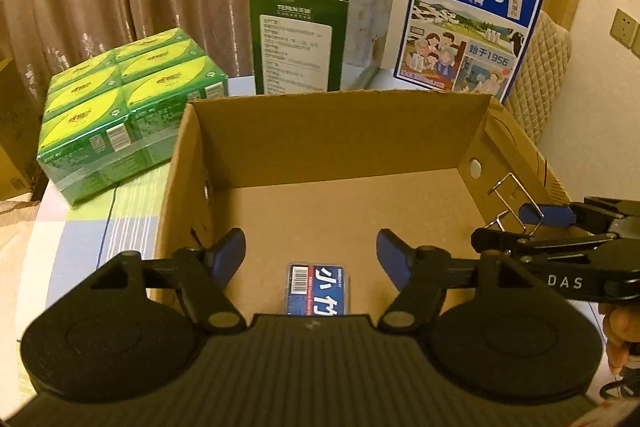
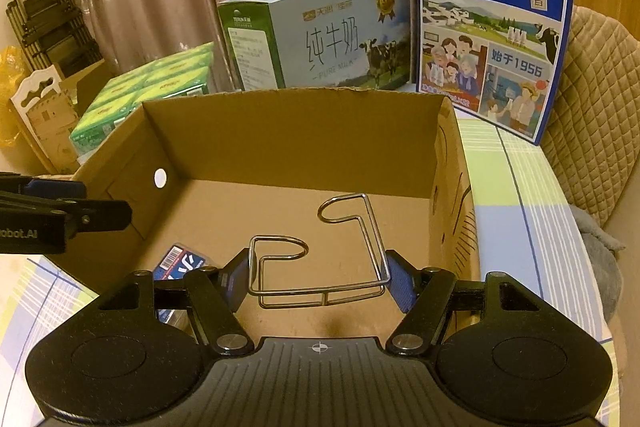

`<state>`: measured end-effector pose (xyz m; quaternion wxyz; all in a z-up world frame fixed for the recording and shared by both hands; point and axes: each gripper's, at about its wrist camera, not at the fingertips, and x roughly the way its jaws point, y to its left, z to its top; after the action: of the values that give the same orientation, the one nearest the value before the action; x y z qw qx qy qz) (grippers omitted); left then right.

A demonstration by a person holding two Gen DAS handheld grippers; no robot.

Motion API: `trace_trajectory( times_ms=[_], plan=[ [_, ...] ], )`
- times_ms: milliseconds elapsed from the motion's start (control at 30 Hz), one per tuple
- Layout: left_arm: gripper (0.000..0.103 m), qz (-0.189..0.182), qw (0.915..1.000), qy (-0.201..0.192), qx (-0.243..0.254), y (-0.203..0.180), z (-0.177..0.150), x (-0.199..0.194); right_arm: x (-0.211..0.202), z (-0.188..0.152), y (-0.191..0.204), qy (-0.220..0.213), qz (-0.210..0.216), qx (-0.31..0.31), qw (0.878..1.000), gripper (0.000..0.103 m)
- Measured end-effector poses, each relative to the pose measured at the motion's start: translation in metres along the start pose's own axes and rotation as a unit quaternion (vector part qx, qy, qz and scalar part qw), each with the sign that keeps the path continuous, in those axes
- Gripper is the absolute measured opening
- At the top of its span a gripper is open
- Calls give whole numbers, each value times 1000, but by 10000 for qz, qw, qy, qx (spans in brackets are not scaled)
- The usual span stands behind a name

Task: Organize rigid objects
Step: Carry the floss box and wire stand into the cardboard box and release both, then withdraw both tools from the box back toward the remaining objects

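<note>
An open cardboard box (image 1: 340,131) stands on the table in front of both grippers. A small blue card pack (image 1: 318,289) lies flat on its floor near the front wall. My left gripper (image 1: 311,247) hangs open just above that pack, with nothing between its blue pads. My right gripper (image 2: 318,281) is shut on a bent metal wire holder (image 2: 320,297), which it holds above the floor on the right side of the box (image 2: 300,139). In the right wrist view the blue pack (image 2: 180,263) shows at the lower left, and the left gripper (image 2: 92,201) reaches in from the left edge.
Behind the cardboard box stand a shrink-wrapped green pack (image 1: 120,99), a green-and-white milk carton case (image 1: 316,31) and a tall blue milk case (image 1: 468,19). A quilted cushion (image 1: 540,75) is at the right, curtains hang behind, and a folded trolley (image 2: 48,23) stands at far left.
</note>
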<state>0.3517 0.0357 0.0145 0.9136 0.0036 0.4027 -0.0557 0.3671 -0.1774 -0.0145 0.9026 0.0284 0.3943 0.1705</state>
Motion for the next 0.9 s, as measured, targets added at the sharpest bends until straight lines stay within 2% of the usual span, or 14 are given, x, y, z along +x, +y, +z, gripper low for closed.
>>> trace_trajectory(
  times_ms=[367,400,433,500,600,900],
  plan=[
    [68,41,10000,-59,-28,5,-2,-13,-5,4,0,-150,109,37,9998,66],
    [68,32,10000,-77,-33,5,-2,-15,-6,5,-1,-197,155,74,9997,71],
    [68,27,9999,-92,-35,5,-2,-18,-9,6,-2,-262,175,126,9994,80],
    [68,24,9999,-129,-56,5,-4,-24,-19,7,-3,-483,135,206,9985,85],
    [68,-19,9997,-201,-110,4,-9,-37,-37,8,-3,-651,75,128,9978,85],
    [68,55,9990,-423,-113,-6,-40,-98,-110,-24,9,-826,-142,48,9965,85]
  ],
)
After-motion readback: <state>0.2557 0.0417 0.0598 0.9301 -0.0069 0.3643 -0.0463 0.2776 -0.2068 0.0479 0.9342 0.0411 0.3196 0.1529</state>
